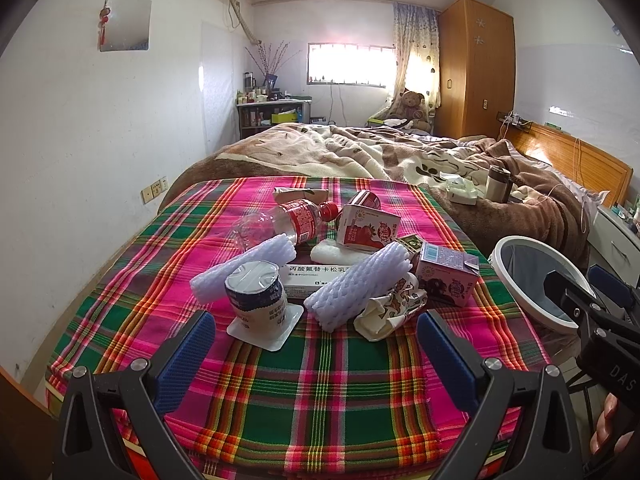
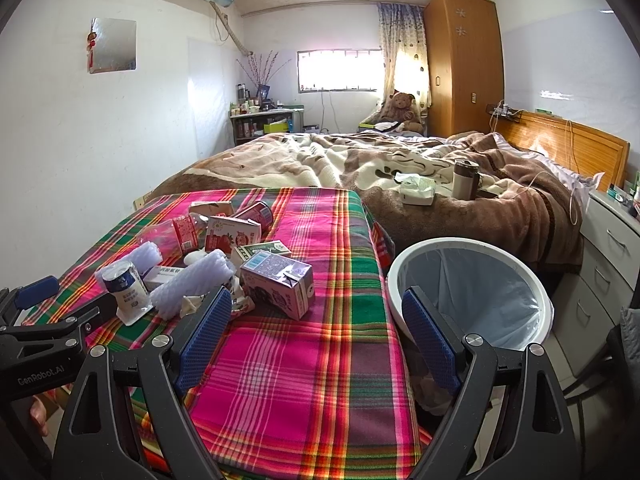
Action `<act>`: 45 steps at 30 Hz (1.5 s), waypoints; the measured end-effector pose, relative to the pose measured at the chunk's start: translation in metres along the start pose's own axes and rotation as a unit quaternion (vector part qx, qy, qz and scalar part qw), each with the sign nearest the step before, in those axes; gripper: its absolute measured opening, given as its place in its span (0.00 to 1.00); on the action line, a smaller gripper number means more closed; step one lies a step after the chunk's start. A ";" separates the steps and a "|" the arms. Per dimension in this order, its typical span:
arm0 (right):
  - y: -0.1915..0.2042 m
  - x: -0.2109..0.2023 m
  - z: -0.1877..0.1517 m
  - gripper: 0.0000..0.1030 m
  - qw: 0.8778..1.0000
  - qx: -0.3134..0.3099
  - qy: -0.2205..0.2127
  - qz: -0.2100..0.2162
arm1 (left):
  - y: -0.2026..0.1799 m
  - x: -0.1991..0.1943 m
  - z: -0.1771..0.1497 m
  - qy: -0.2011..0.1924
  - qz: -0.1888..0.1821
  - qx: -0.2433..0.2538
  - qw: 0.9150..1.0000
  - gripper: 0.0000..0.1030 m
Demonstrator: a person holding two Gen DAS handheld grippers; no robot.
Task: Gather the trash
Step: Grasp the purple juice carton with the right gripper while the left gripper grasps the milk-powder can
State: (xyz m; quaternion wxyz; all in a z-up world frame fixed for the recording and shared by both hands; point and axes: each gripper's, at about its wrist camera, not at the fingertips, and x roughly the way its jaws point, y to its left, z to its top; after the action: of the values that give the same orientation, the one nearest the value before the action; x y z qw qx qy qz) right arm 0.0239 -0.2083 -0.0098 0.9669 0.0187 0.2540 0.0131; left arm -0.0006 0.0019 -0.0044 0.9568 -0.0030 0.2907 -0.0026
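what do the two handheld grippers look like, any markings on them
Both are matte black frames with silver round bolt heads and two blue ribbed pads lining the jaws. The left gripper carries white "GenRobot.AI" lettering on its side, seen from the right wrist view. The right gripper shows white letters "DAS" on its body in the left wrist view. No cables or sleeves are visible.

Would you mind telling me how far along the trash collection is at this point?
Nothing looks done: the lined trash bin appears empty. Nothing is in hand; the left gripper and right gripper are both open. Left on the plaid cloth: yogurt cup, foam nets, plastic bottle, milk cartons, crumpled wrapper and a medicine box.
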 end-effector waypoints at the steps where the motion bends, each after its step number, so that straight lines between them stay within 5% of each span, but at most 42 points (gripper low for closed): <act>1: 0.000 0.000 0.000 0.86 1.000 -0.001 0.000 0.000 | 0.000 0.001 0.001 0.001 0.000 0.001 1.000 1.00; 9: -0.006 0.023 0.009 0.86 1.000 -0.021 0.000 0.006 | 0.020 0.022 0.003 0.023 -0.014 -0.003 1.000 1.00; 23: 0.015 0.102 0.015 0.86 0.990 -0.106 0.080 0.056 | 0.074 0.085 0.009 0.073 -0.012 -0.019 0.997 0.91; 38: 0.035 0.125 0.016 0.54 0.976 -0.138 0.131 0.102 | 0.074 0.113 0.011 0.090 -0.037 -0.036 0.995 0.48; 45: 0.033 0.117 0.013 0.38 0.977 -0.127 0.131 0.106 | 0.069 0.109 0.010 0.084 -0.037 -0.033 0.995 0.47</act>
State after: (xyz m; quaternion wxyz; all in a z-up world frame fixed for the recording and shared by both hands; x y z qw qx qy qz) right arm 0.1316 -0.1715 -0.0544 0.9128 -0.0791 0.3714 0.1502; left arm 0.0957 0.0698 -0.0568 0.9277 -0.0449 0.3696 -0.0285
